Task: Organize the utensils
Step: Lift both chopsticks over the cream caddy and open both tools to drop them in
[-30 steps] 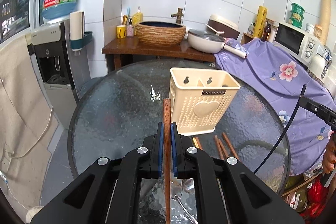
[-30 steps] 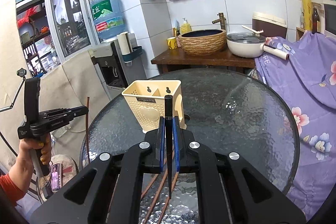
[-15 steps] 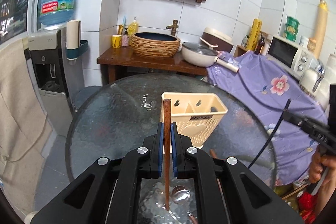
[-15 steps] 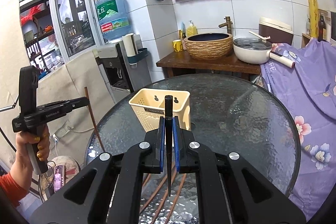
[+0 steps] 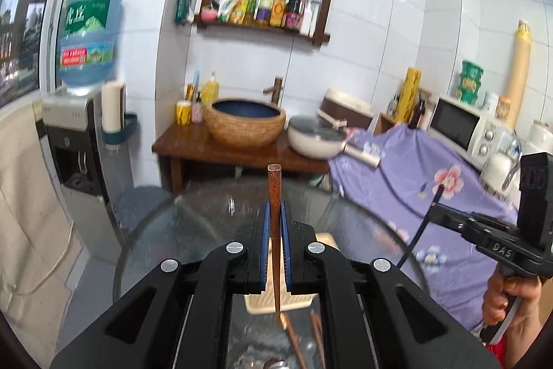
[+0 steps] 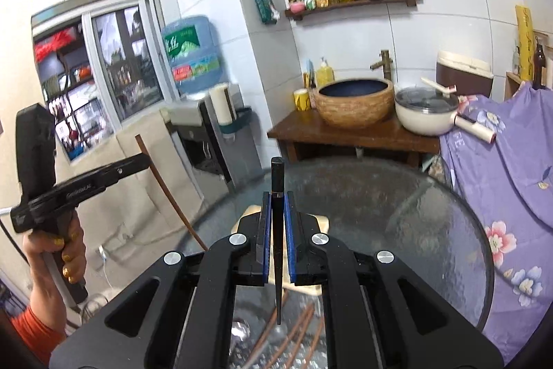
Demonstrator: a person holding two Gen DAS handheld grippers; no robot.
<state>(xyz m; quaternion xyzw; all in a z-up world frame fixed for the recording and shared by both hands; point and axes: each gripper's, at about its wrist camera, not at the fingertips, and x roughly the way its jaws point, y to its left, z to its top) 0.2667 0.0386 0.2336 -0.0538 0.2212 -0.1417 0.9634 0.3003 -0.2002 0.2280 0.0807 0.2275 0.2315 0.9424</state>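
Note:
My left gripper [image 5: 273, 217] is shut on a brown wooden chopstick [image 5: 274, 189] that stands upright, its tip hanging over the cream utensil basket [image 5: 257, 305]. My right gripper [image 6: 276, 210] is shut on a black chopstick [image 6: 277, 178], also upright, above the same basket [image 6: 312, 290], which my fingers mostly hide. Each gripper shows in the other's view: the right one [image 5: 446, 213] with its black chopstick [image 5: 420, 229], the left one [image 6: 145, 158] with its brown chopstick [image 6: 166, 185]. Several brown chopsticks [image 6: 293, 327] and a spoon [image 6: 240, 329] lie on the table below.
The round glass table [image 6: 397, 213] carries the basket. Behind it stands a wooden stand [image 5: 214, 151] with a woven basin [image 5: 247, 121] and a white pan [image 5: 316, 137]. A water dispenser [image 5: 69, 140] is left, a purple-covered counter [image 5: 414, 185] with a microwave [image 5: 463, 127] right.
Both grippers have risen and tilted up with their chopsticks. The basket has dropped from the middle of each view to below the fingers.

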